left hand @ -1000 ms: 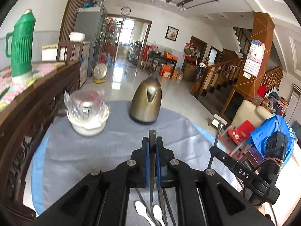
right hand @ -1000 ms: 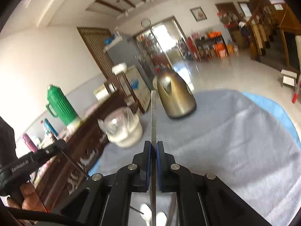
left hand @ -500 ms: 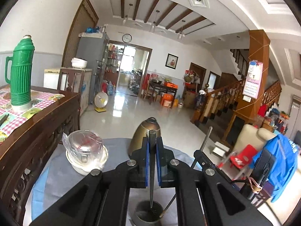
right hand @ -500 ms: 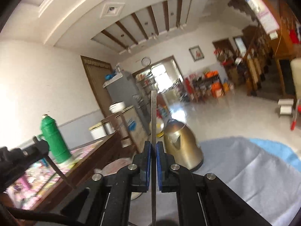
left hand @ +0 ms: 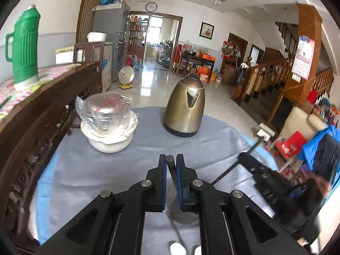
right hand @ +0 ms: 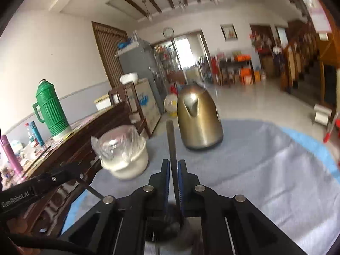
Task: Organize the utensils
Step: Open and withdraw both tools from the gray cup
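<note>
My left gripper (left hand: pixel 170 158) holds its jaws a little apart and they are opening. A dark metal stick (left hand: pixel 170 162) leans loosely between the pads, its lower end over a metal cup (left hand: pixel 184 212). In the right wrist view my right gripper (right hand: pixel 173 164) is opening too. A second dark stick (right hand: pixel 171 140) tilts between its pads and runs down into the same cup (right hand: pixel 167 223). Each gripper shows in the other's view: the right one (left hand: pixel 246 159) on the right, the left one (right hand: pixel 70 171) on the left. Two white spoons (left hand: pixel 177 248) lie near the bottom edge.
A grey cloth (left hand: pixel 95 170) covers the round table. On it stand a bronze kettle (left hand: pixel 184 108) and a white bowl (left hand: pixel 108 142) with a plastic-wrapped glass lid. Dark carved wooden furniture (left hand: pixel 42 110) with a green thermos (left hand: pixel 24 46) borders the left.
Both grippers have dropped and tipped down toward the table since half a second ago. The sticks, earlier upright and clamped, now lean in slightly parted jaws.
</note>
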